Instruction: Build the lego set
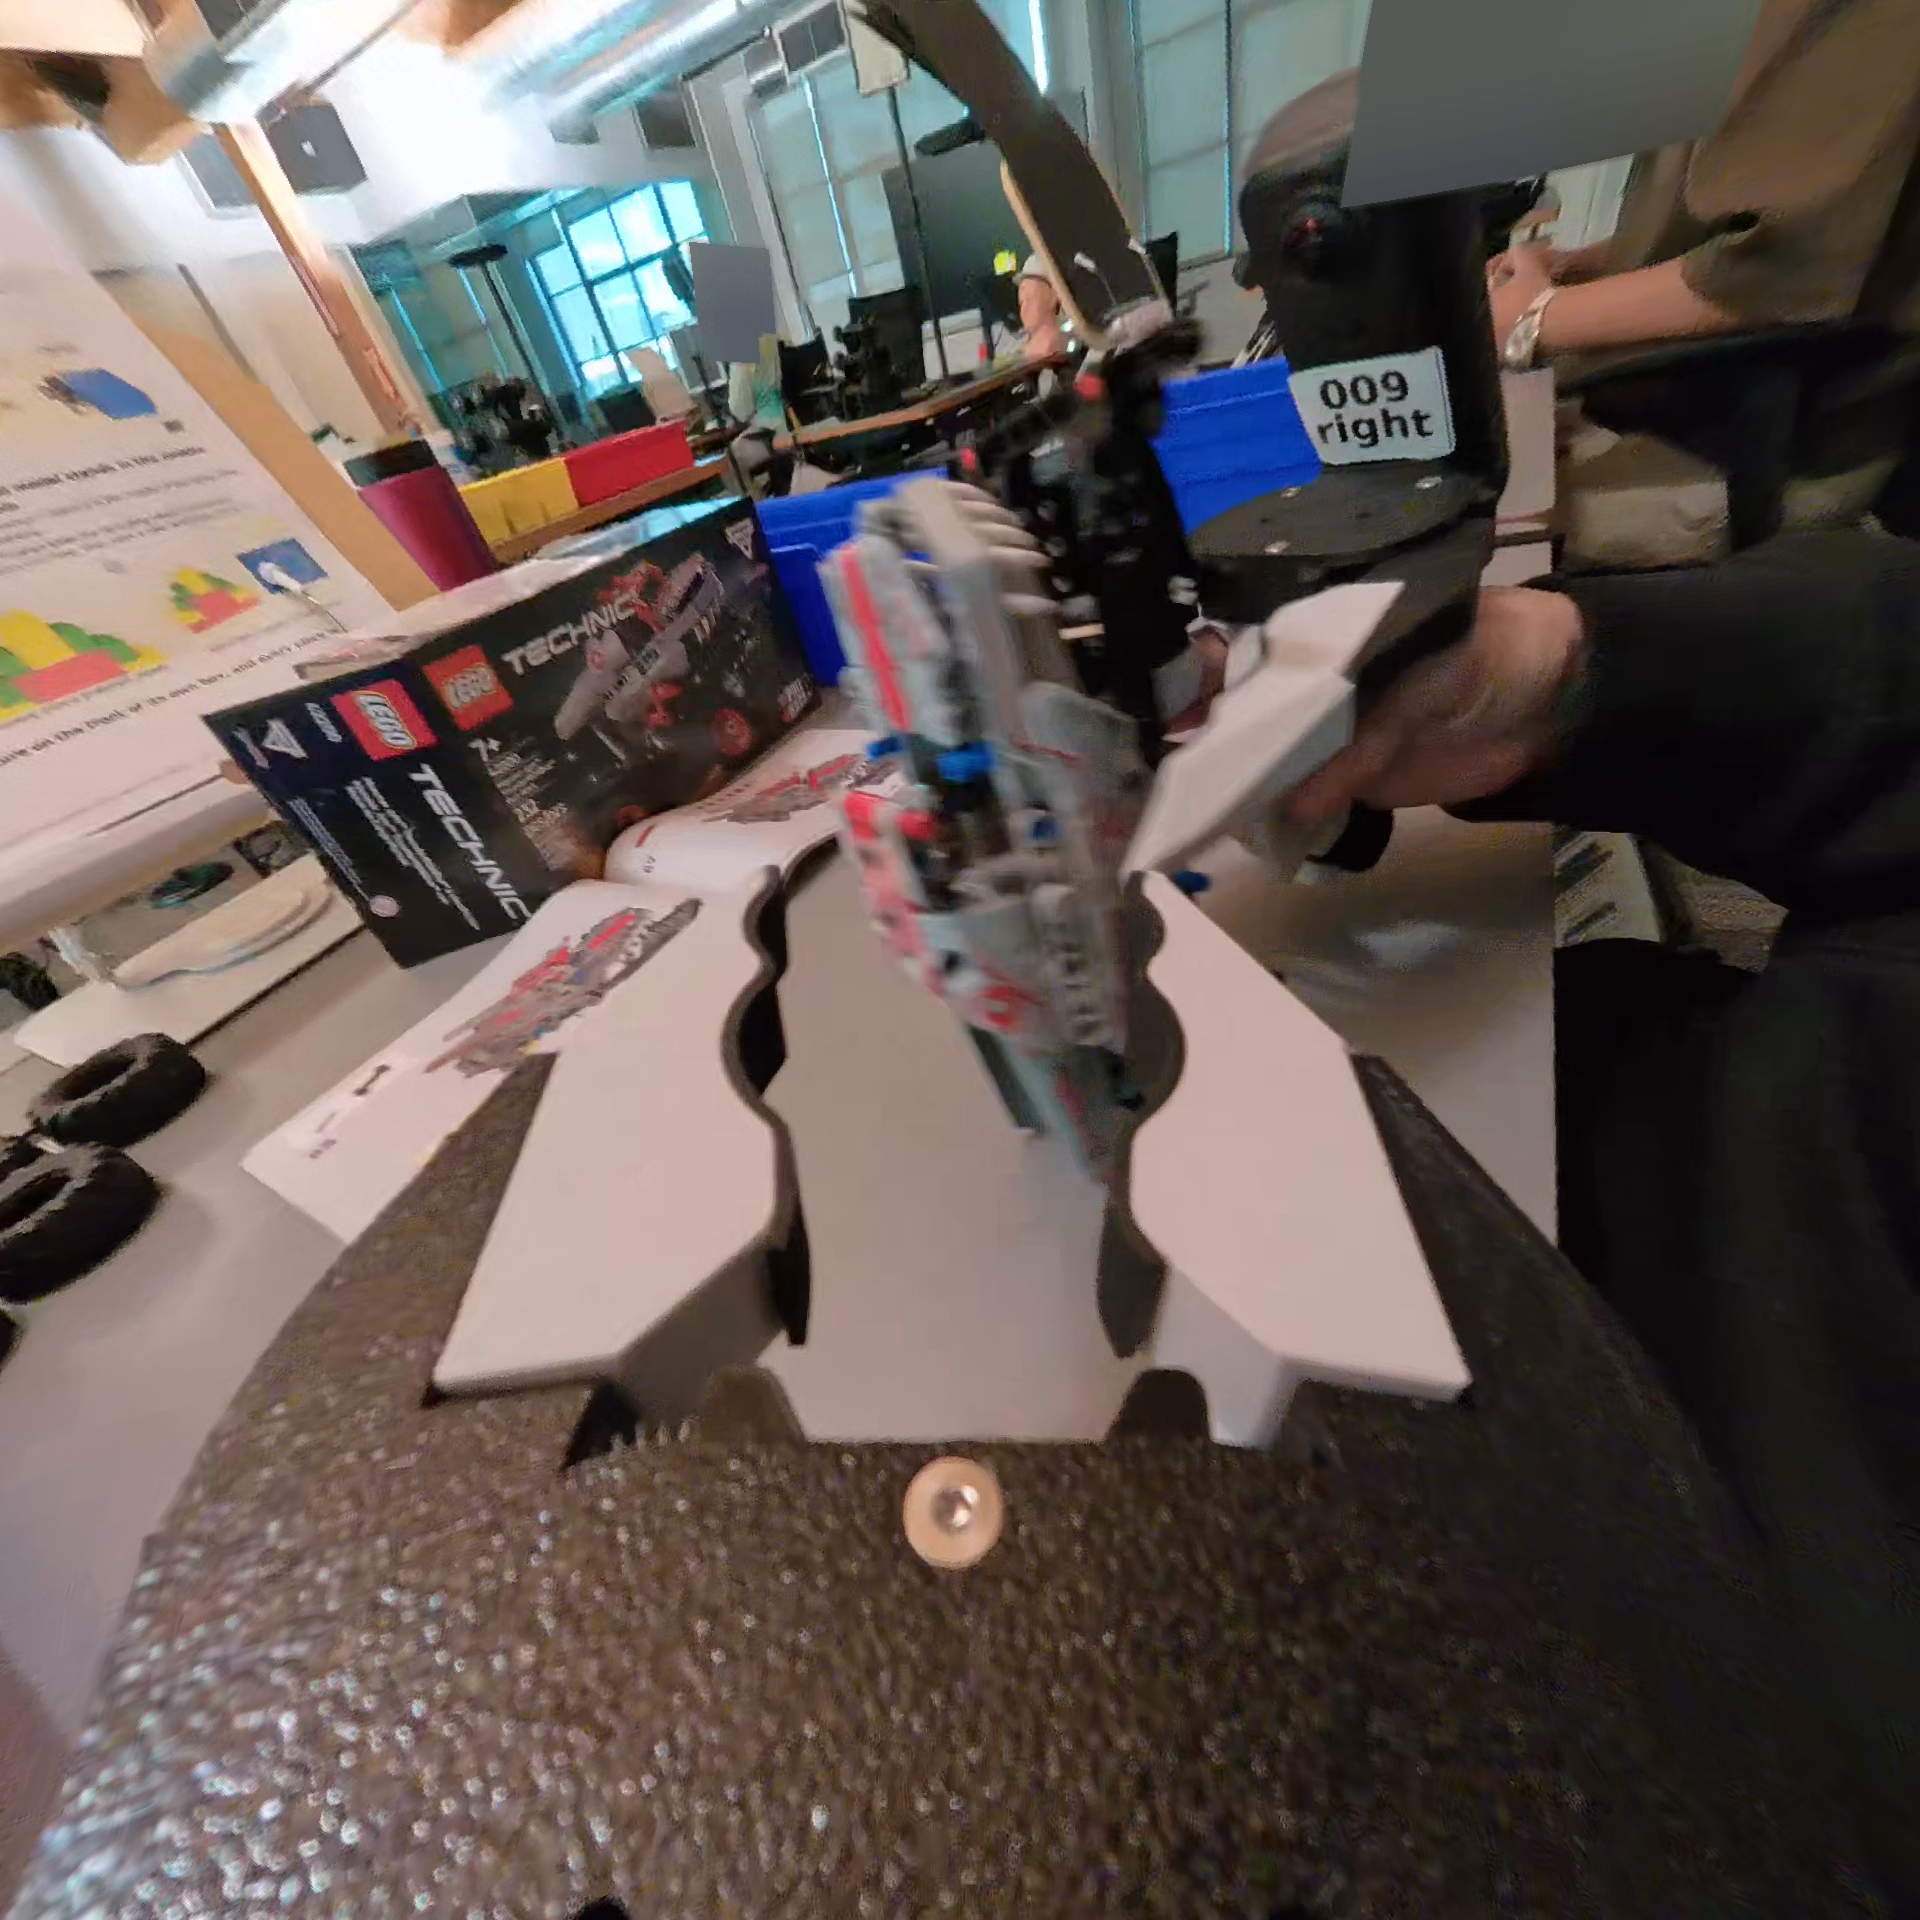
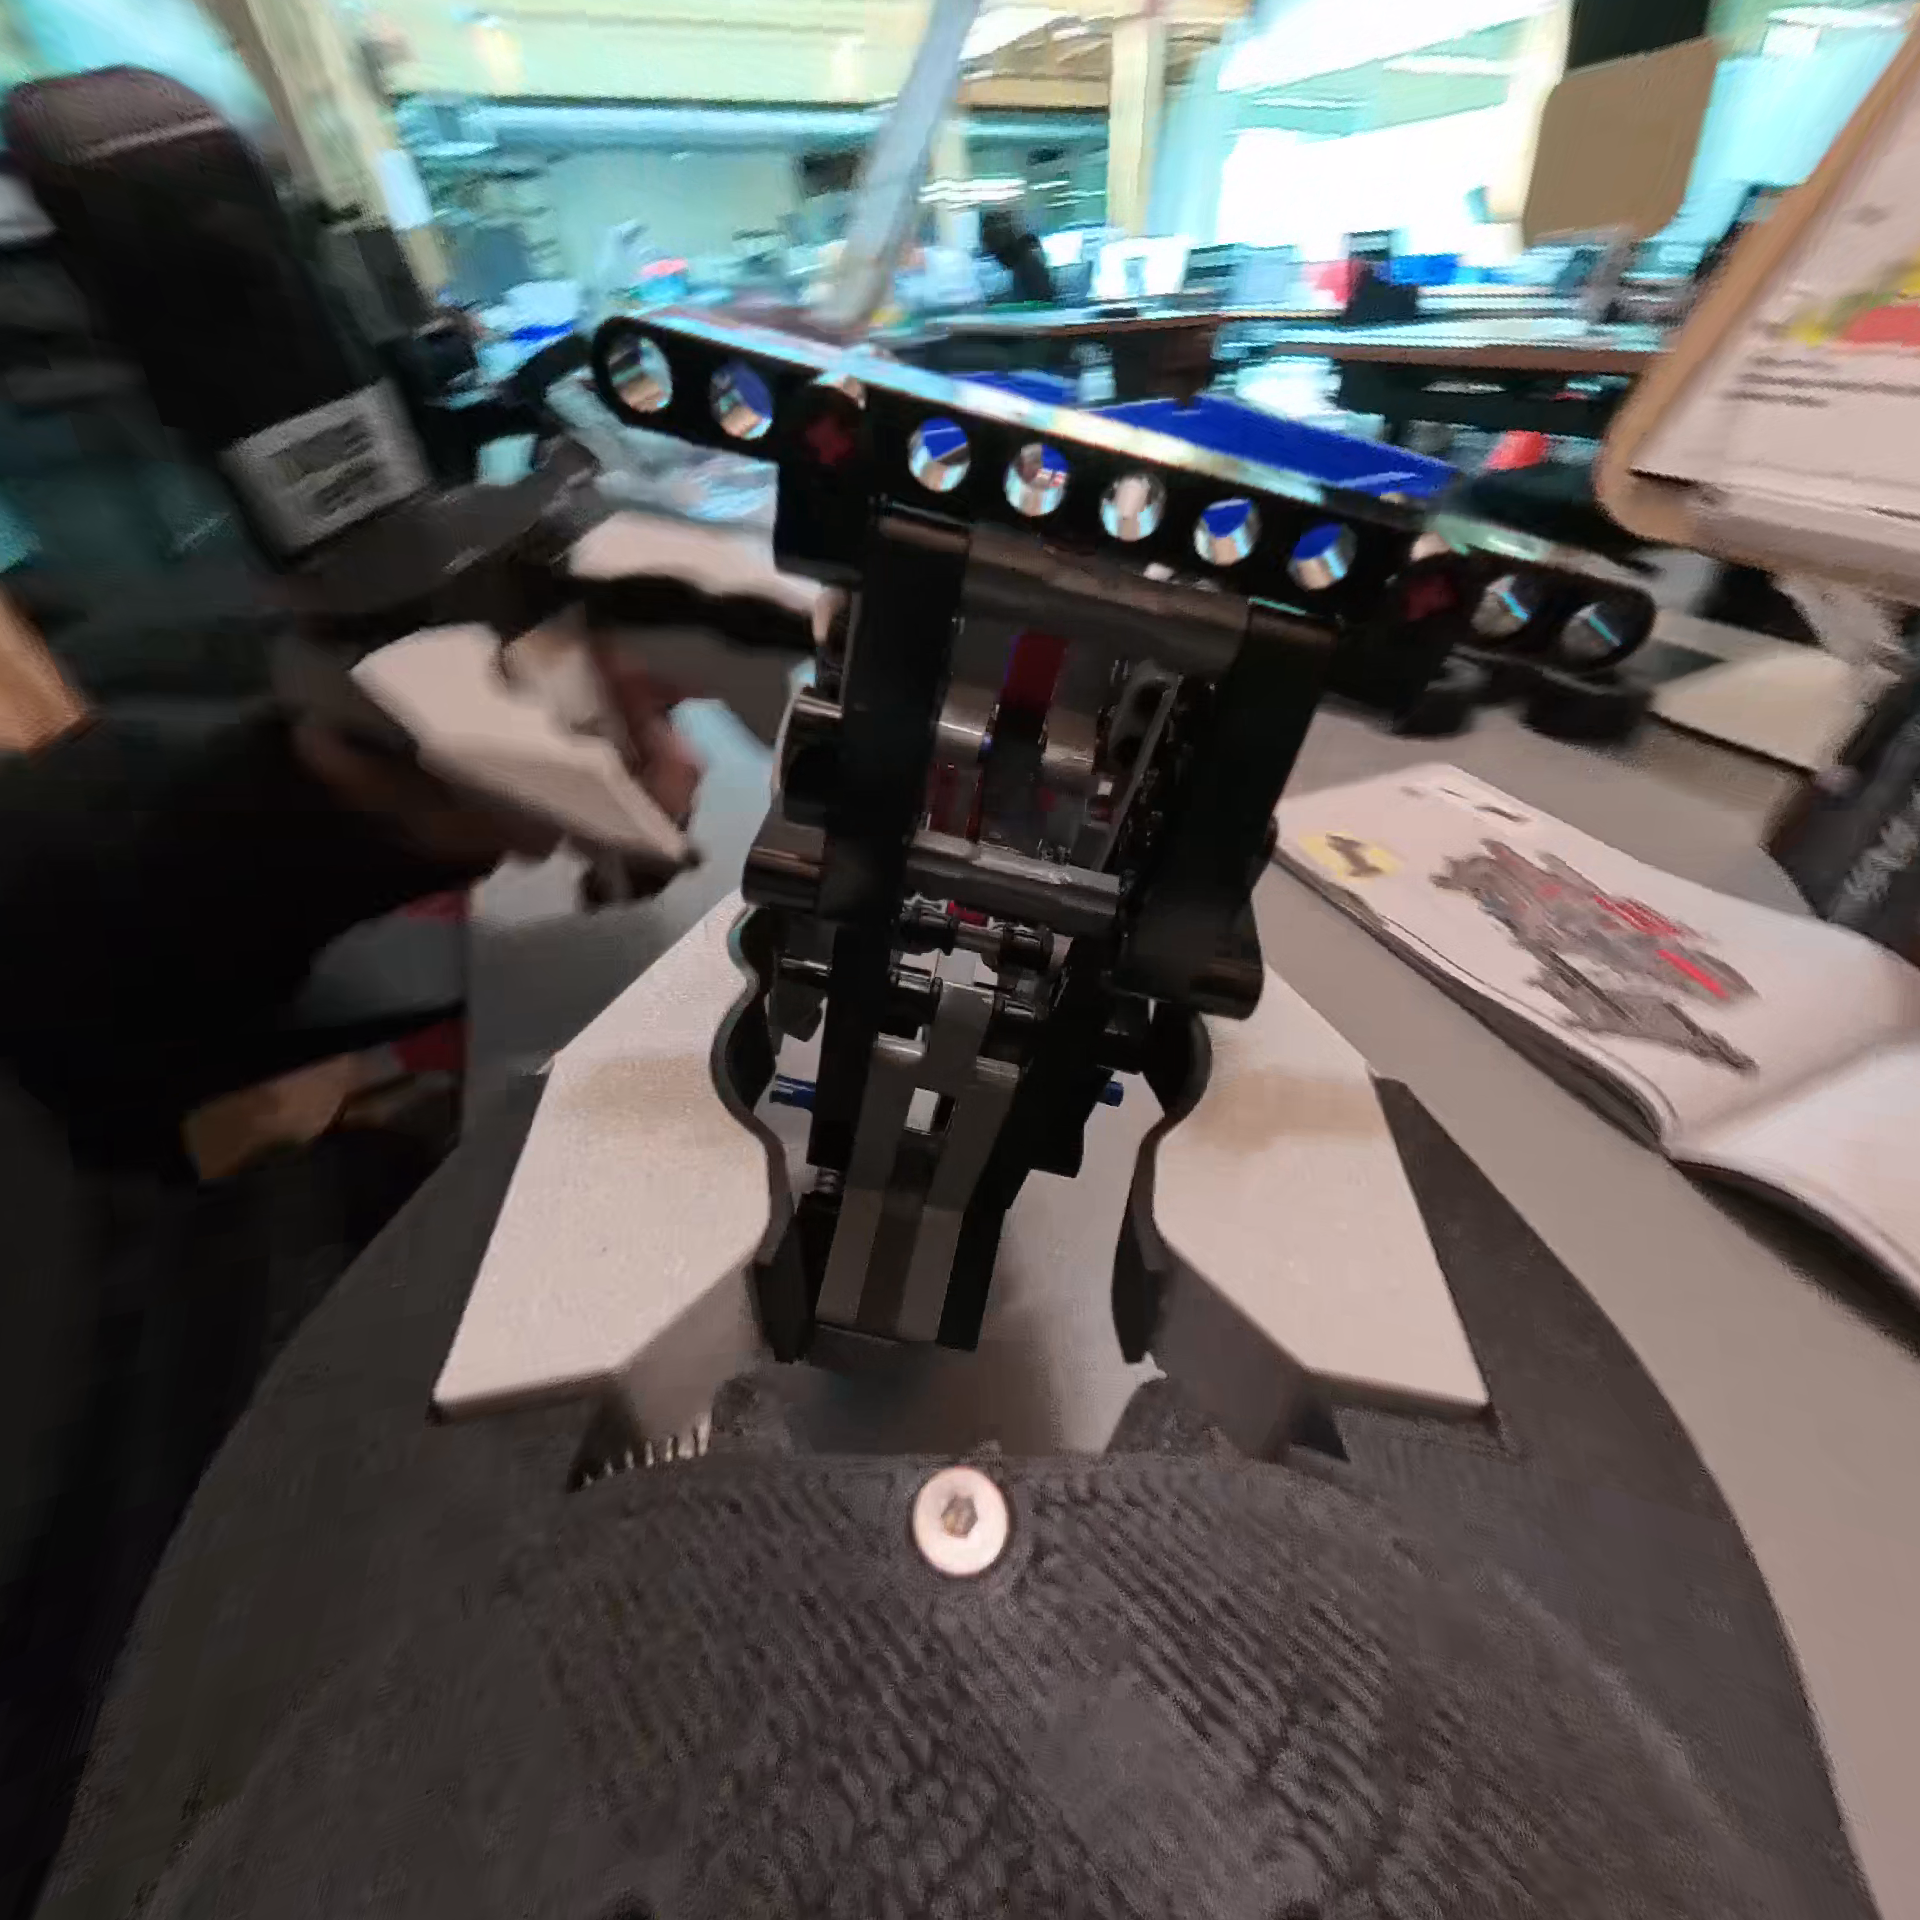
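The partly built Lego vehicle (image 1: 966, 748) is grey, white and red on one side, with a black chassis (image 2: 997, 831) and a long black holed beam (image 2: 1122, 499) across its far end. My right gripper (image 2: 997, 966) is shut on the chassis and holds it up off the table. In the left wrist view one of its white fingers (image 1: 1268, 717) shows beside the model, held by a hand (image 1: 1455, 707). My left gripper (image 1: 956, 904) is open around the model's lower end. The model leans against its right finger (image 1: 1247, 1143), with a gap to the left finger (image 1: 644, 1143).
The black set box (image 1: 499, 748) stands on the table behind an open instruction booklet (image 1: 499, 1018), also in the right wrist view (image 2: 1621, 935). Black tyres (image 1: 114, 1086) lie at the left edge. Blue bins (image 1: 1236, 436) and a poster board (image 1: 104, 520) stand behind. A person sits at the right.
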The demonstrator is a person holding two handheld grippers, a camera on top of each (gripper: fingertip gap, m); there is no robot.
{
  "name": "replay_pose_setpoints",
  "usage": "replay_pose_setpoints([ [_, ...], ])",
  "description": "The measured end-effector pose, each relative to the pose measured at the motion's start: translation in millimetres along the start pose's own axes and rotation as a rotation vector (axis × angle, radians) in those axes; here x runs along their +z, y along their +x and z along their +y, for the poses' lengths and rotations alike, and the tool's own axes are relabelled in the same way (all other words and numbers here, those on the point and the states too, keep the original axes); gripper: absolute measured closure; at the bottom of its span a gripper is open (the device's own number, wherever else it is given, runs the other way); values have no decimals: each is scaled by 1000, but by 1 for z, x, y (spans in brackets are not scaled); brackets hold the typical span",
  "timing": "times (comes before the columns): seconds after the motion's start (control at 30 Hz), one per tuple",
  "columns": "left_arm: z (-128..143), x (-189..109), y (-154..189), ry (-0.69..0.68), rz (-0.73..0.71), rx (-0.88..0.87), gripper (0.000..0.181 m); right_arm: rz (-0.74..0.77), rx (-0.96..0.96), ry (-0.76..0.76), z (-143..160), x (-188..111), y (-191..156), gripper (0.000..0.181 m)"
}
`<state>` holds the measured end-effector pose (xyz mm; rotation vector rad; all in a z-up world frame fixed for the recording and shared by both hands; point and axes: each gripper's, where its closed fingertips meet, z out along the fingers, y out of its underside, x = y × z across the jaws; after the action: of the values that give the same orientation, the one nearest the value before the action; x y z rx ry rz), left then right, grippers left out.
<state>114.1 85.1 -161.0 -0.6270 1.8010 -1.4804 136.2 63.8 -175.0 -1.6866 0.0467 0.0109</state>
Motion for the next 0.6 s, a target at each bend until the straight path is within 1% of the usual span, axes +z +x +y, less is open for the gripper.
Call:
replay_pose_setpoints([
  [0.07, 2, -3, -10, -14, 61, -6, 103, -149, -91, -10, 1, -2, -15, 109],
  [0.13, 5, 3, -3, -25, 175, 7, 93, -253, -139, -30, 2, -2, -23, 109],
  [0.2, 9, 11, 11, -47, 290, 13, 87, -296, -165, -58, 2, -1, -25, 109],
  [0.27, 8, 19, 21, -31, 366, 35, 87, -336, -197, -61, 3, -1, -28, 109],
  [0.37, 7, 23, 28, -17, 452, 28, 100, -353, -178, -44, 4, -2, -29, 110],
  [0.4, 7, 24, 27, -19, 452, 16, 100, -337, -152, -35, 4, -2, -27, 109],
  [0.43, 7, 24, 27, -11, 447, 11, 101, -305, -134, -18, 4, -2, -23, 105],
  [0.47, 6, 24, 27, 2, 438, 6, 101, -249, -124, 6, 3, -2, -17, 93],
  [0.53, 5, 25, 24, 17, 396, -15, 105, -183, -87, 45, 4, -6, -13, 91],
  [0.6, 5, 27, 22, 17, 354, -21, 105, -149, -42, 44, 4, -9, -12, 93],
])
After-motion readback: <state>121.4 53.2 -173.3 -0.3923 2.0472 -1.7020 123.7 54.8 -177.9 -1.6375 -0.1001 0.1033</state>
